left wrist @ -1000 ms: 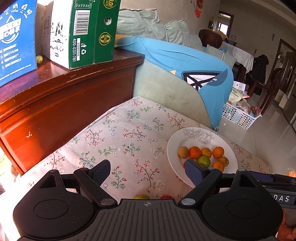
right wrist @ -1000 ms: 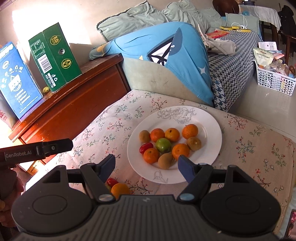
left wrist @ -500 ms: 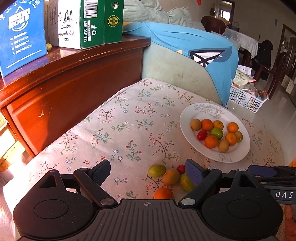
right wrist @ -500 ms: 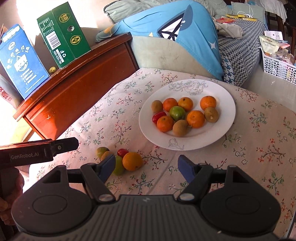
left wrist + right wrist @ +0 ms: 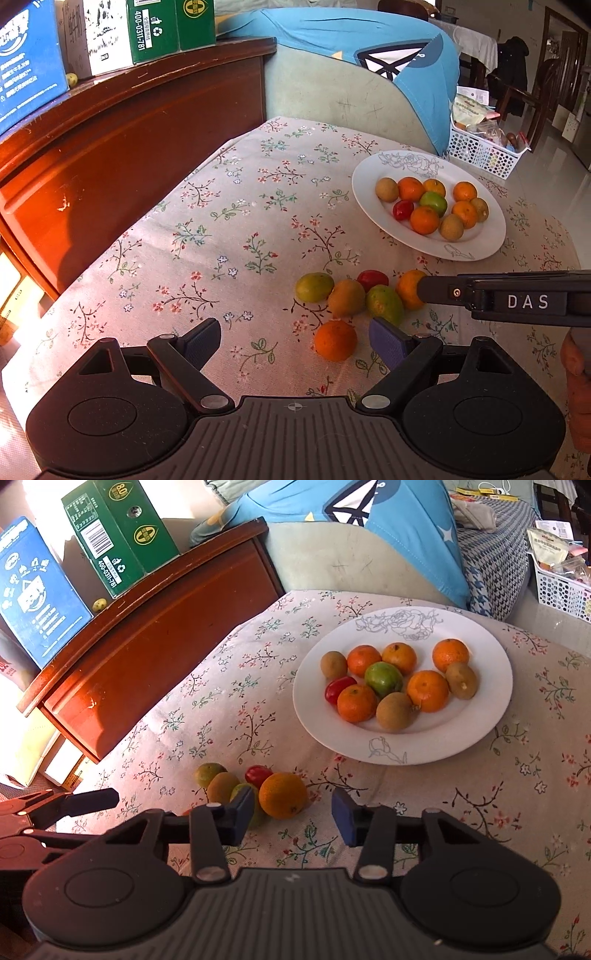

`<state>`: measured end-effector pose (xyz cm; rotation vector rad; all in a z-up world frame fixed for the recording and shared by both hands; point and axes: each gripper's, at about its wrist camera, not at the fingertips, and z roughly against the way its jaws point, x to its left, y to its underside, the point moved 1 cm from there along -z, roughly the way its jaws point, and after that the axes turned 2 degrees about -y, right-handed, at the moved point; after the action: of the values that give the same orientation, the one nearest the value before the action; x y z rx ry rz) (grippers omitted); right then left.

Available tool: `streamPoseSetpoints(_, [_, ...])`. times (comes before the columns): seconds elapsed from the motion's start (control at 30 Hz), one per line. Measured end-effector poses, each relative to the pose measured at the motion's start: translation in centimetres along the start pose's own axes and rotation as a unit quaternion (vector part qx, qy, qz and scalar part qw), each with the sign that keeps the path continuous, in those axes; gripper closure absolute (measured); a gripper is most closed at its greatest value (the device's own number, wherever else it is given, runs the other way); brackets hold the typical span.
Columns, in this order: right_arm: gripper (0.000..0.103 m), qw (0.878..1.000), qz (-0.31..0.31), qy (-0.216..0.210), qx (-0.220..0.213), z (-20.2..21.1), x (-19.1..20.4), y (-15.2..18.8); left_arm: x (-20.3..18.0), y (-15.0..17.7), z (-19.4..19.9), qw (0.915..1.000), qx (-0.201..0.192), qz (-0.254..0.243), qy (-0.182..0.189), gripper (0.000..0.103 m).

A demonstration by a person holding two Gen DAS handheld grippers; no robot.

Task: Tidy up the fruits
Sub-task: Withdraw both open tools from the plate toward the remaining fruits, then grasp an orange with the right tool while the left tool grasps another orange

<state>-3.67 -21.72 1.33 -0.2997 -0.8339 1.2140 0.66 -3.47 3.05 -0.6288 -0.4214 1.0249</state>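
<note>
A white plate (image 5: 461,734) on the flowered tablecloth holds several oranges, brown fruits, a green one and a red one. Near the table's front lies a loose cluster: a yellow-green fruit (image 5: 314,287), a brown one (image 5: 346,297), a red one (image 5: 373,280) and a green one (image 5: 384,304). My right gripper (image 5: 292,812) is closing with an orange (image 5: 282,794) between its jaws, and a gap still shows at the right pad. My left gripper (image 5: 295,339) stands wide open low over the cloth. Another orange (image 5: 336,339) lies between its fingers, untouched.
A red-brown wooden cabinet (image 5: 129,147) with a green box (image 5: 118,535) and a blue box (image 5: 37,590) borders the table on the left. Behind stands a sofa under a blue cloth (image 5: 369,40). A white basket (image 5: 484,155) sits on the floor at right.
Both grippers have sunk toward the table and tipped down, so the loose fruit cluster came into view. The right jaws have narrowed around the orange. The left jaws kept their width.
</note>
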Motion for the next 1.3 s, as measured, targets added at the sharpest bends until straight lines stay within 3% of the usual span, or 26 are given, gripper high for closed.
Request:
streamPoseSetpoints(0.23, [0.056, 1.0, -0.027, -0.003, 0.004, -1.3, -0.3, -0.2, -0.7, 0.6, -0.5, 0.9999, -0.001, -0.013, 0.011, 0.015])
streamPoseSetpoints(0.43, [0.07, 0.999, -0.037, -0.015, 0.002, -2.2, -0.4, 0.0, -0.9, 0.8, -1.2, 0.9996, -0.006, -0.006, 0.026, 0.018])
streamPoseSetpoints(0.53, [0.07, 0.999, -0.042, -0.019, 0.002, -2.3, -0.5, -0.1, -1.1, 0.9, -1.7, 0.9994, -0.005, -0.005, 0.034, 0.024])
streamPoseSetpoints(0.67, [0.071, 0.999, -0.049, -0.02, 0.004, -2.1, -0.6, -0.1, -1.4, 1.1, -2.6, 0.9991, 0.005, -0.005, 0.041, 0.044])
streamPoseSetpoints(0.87, [0.071, 0.999, -0.049, -0.01, -0.003, -1.5, -1.0, -0.3, -1.8, 1.2, -3.0, 0.9989, 0.005, -0.009, 0.045, 0.061])
streamPoseSetpoints(1.3, [0.07, 0.999, -0.038, 0.005, 0.001, -1.3, -1.1, 0.0, -1.9, 1.3, -3.1, 0.9989, -0.002, -0.013, 0.045, 0.062])
